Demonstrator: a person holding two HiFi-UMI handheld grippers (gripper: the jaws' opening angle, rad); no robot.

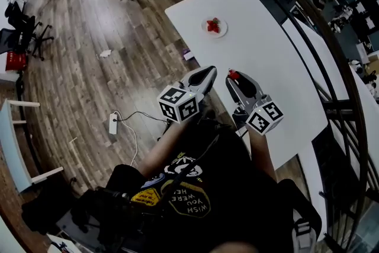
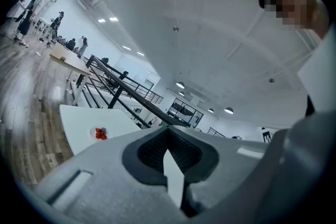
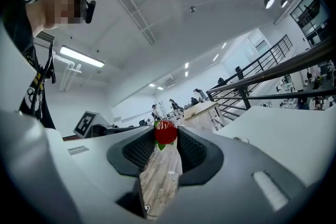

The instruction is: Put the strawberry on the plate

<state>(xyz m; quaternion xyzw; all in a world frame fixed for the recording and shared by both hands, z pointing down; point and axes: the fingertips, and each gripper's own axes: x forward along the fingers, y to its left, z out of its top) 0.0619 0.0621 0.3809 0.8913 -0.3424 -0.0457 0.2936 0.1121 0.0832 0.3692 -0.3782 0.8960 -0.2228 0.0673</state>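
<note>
Right gripper view: R gripper jaws pinch strawberry; L gripper jaws closed, empty.

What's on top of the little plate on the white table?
Red strawberries lie on the plate; they are too small in the picture to count. They cover the plate's middle, so that part cannot be seen.

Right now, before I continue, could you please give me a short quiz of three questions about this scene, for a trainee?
1. True or false: the plate on the table is empty.
2. What is between the jaws of the right gripper? A) nothing B) a strawberry C) a spoon
3. Are the jaws of the left gripper together or apart?
Key: 1 false, red fruit lies on it; 2 B; 3 together, with nothing between them.
</note>
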